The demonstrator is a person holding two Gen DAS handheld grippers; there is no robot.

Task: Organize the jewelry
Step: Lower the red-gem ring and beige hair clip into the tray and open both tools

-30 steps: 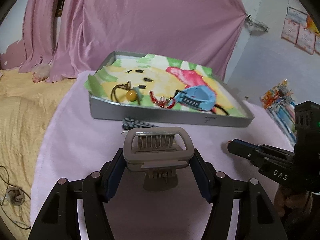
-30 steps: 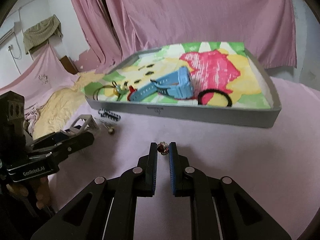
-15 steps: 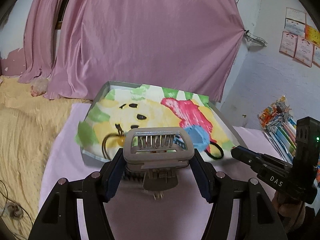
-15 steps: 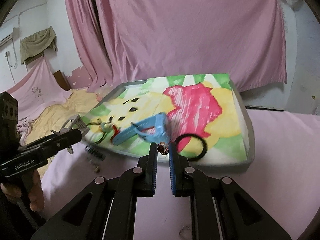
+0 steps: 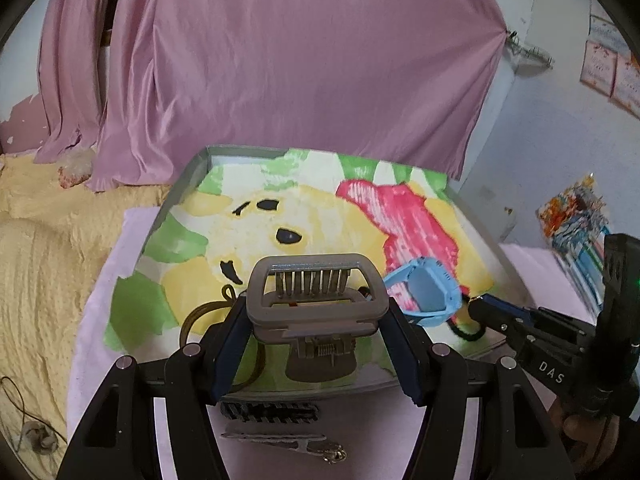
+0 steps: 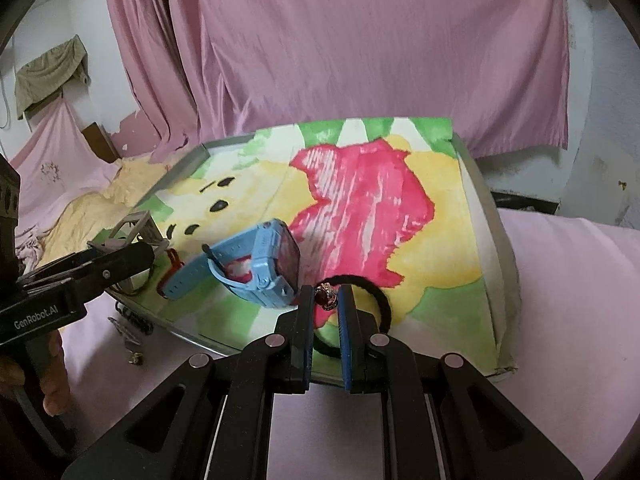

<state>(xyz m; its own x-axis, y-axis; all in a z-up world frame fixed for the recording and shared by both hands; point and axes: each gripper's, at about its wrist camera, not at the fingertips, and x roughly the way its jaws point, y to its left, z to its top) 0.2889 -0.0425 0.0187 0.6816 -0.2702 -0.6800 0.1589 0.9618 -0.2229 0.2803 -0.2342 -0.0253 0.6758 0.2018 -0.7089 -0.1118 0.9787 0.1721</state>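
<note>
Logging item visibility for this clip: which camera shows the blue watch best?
The right wrist view: the blue watch lies unobstructed in the tray, with its face, case and strap all visible. In the left wrist view the watch is partly hidden behind the grey hair claw clip held in the left gripper.
</note>
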